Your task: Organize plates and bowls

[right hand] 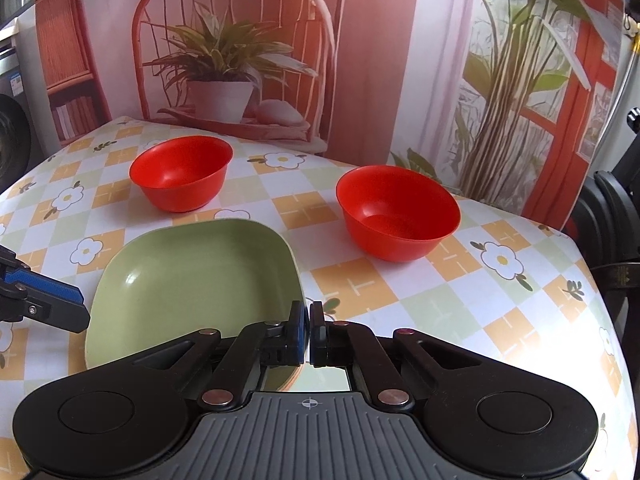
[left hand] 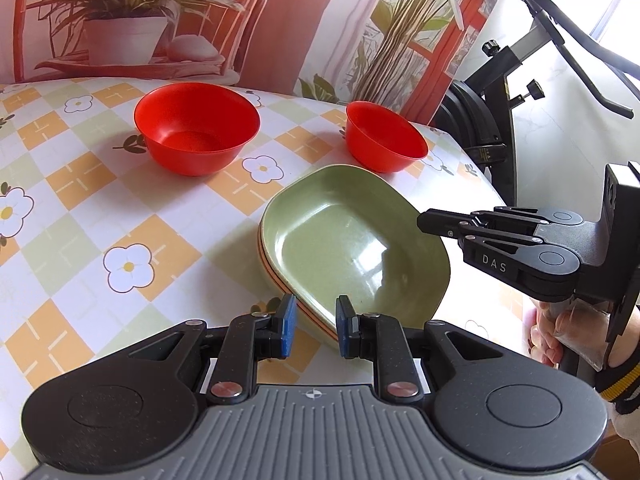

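While the green plate (right hand: 192, 280) sits atop its stack on the table (right hand: 440, 304) before two red bowls (right hand: 182, 172), the right gripper (right hand: 307, 334) pinches its rim, nearly closed, and the left gripper (left hand: 316, 330) hovers parted, empty, at the near edge.

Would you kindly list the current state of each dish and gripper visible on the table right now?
Green plate: upright, empty, on top of a stack of plates.
Left red bowl: upright, empty, standing alone on the tablecloth.
Right red bowl: upright, empty, standing alone behind the plates.
Left gripper: open, at the stack's near edge.
Right gripper: nearly shut at the green plate's rim; whether it grips the rim is unclear.
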`<act>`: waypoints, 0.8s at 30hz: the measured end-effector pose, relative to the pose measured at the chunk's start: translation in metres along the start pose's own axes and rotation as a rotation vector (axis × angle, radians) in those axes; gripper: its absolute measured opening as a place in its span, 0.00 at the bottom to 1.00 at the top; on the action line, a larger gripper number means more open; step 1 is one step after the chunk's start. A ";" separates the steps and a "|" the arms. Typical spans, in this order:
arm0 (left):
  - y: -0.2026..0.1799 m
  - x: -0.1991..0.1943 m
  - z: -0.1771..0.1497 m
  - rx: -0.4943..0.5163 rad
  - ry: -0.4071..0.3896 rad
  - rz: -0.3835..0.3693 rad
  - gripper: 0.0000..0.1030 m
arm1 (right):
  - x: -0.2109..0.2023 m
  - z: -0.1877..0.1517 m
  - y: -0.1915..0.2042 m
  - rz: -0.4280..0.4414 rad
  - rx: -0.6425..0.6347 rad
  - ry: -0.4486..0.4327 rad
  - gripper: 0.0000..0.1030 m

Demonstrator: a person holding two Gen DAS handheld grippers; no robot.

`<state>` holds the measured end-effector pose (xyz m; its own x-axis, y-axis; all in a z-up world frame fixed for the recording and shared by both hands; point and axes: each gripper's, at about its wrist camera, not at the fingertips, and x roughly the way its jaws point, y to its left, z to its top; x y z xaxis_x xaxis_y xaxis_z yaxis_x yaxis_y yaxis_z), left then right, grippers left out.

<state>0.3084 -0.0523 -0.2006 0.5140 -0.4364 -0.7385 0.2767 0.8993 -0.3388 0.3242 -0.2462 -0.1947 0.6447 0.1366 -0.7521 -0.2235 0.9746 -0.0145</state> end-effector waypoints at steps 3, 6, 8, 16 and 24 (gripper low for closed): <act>0.002 -0.002 0.001 -0.001 -0.006 0.005 0.21 | 0.000 0.001 -0.001 0.002 0.023 0.006 0.02; 0.002 -0.004 0.002 0.006 -0.017 0.009 0.21 | -0.004 0.002 -0.006 0.019 0.065 -0.007 0.03; 0.001 -0.006 0.003 0.013 -0.027 0.013 0.21 | -0.008 0.003 -0.010 0.028 0.097 -0.023 0.03; 0.003 -0.017 0.012 0.055 -0.069 0.047 0.21 | -0.027 0.008 -0.030 0.014 0.279 -0.142 0.04; 0.011 -0.035 0.035 0.094 -0.132 0.094 0.21 | -0.043 0.013 -0.051 -0.031 0.431 -0.251 0.04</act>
<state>0.3222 -0.0288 -0.1581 0.6416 -0.3566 -0.6791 0.2943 0.9320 -0.2114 0.3172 -0.2996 -0.1529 0.8143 0.0930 -0.5729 0.0873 0.9562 0.2793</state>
